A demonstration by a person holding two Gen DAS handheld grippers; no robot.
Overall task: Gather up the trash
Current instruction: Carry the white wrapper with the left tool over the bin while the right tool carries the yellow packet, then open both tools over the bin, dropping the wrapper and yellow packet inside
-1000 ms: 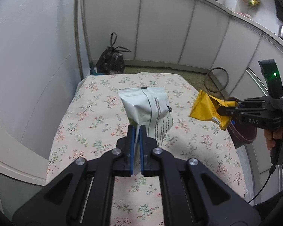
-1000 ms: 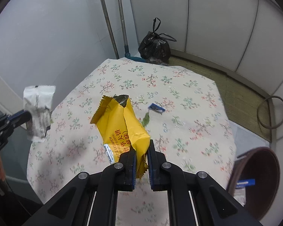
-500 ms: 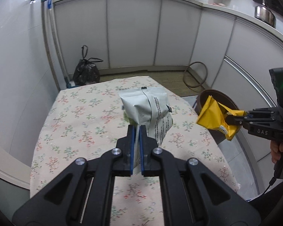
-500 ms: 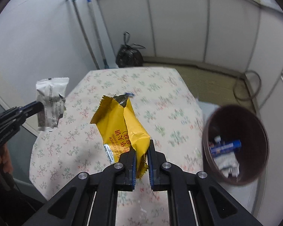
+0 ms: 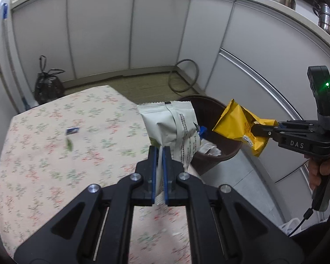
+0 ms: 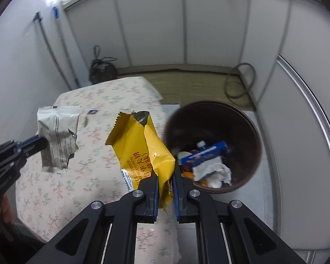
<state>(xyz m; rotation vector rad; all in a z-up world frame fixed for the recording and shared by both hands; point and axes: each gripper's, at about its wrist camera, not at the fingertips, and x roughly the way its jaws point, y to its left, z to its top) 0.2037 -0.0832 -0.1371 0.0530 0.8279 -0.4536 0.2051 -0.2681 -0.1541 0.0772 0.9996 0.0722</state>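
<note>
Trash hangs from both claws above the edge of a table (image 5: 44, 154) covered in a flowered cloth. The left gripper (image 5: 158, 171) pinches the bottom seam of a white wrapper (image 5: 171, 127), its blue pads pressed together on the foil, and the wrapper stands upright over the table's right edge. The right gripper (image 6: 166, 189) clamps the lower corner of a yellow wrapper (image 6: 143, 147), which is torn open at the top and tilts up and to the left. In the left wrist view, that yellow packet is held out over the rim of a brown bin (image 5: 211, 103) standing on the floor just beside the table. From the right wrist view the bin (image 6: 248, 127) already holds a blue carton (image 6: 204, 154) and crumpled paper. A small blue scrap (image 5: 72, 130) and a green bit lie on the cloth, well apart from both claws. A tied black bag (image 5: 47, 85) sits on the floor near the far wall. A hand (image 5: 321, 171) grips the right tool's handle.
</note>
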